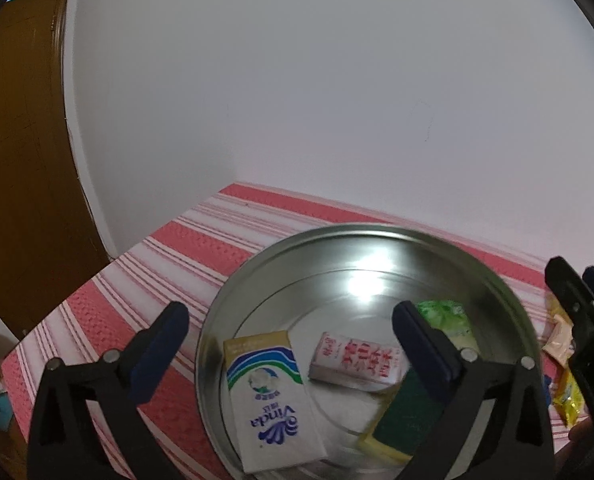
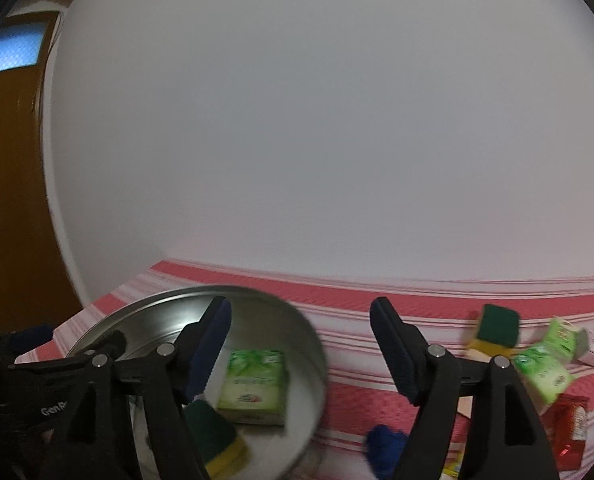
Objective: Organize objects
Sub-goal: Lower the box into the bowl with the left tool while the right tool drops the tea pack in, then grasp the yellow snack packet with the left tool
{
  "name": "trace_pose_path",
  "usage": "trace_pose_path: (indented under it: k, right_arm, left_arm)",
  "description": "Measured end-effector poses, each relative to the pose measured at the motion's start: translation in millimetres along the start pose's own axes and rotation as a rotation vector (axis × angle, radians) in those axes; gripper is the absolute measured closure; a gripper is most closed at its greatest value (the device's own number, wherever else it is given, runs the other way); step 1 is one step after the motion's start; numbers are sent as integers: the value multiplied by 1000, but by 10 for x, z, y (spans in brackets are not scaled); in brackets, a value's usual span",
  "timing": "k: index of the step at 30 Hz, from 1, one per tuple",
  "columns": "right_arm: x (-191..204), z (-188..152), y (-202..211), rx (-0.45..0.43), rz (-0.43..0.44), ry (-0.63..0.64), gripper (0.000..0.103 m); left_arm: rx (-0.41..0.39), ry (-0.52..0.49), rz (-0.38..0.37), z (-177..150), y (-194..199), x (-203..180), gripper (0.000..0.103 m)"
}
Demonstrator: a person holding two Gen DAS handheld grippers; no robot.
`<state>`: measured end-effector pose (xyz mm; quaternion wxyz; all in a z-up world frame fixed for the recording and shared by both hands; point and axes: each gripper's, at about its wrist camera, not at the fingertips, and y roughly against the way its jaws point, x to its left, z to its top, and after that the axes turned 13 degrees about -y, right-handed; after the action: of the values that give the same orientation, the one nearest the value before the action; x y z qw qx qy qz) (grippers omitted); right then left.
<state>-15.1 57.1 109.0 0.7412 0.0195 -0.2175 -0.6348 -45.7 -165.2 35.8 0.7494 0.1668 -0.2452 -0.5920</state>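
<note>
A round metal tray (image 1: 257, 276) (image 2: 145, 300) sits on the red-and-white striped cloth. In it lie a Vinda tissue pack (image 1: 273, 396), a white box with red characters (image 1: 357, 362), a green tissue pack (image 1: 453, 316) (image 2: 255, 384) and a green-and-yellow sponge (image 1: 401, 420) (image 2: 217, 436). My left gripper (image 1: 293, 352) is open and empty above the tray's near side. My right gripper (image 2: 301, 348) is open and empty over the tray's right rim; it also shows in the left wrist view (image 1: 577, 292).
To the right of the tray, on the cloth (image 2: 377, 292), lie a second sponge (image 2: 495, 328), green packs (image 2: 545, 368), a red packet (image 2: 573, 420), a blue thing (image 2: 385, 444) and yellow sachets (image 1: 569, 396). A white wall stands behind and a wooden door (image 1: 17, 160) at the left.
</note>
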Motion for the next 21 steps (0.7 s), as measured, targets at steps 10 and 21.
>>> trace_pose_path:
  k: [10, 21]
  right_arm:
    - [-182, -47, 136, -67, -104, 29, 29]
    - [-444, -70, 152, -75, -205, 48, 29]
  left_arm:
    - [-131, 29, 54, -157, 286, -181, 0]
    - [-246, -32, 103, -334, 566, -498, 0]
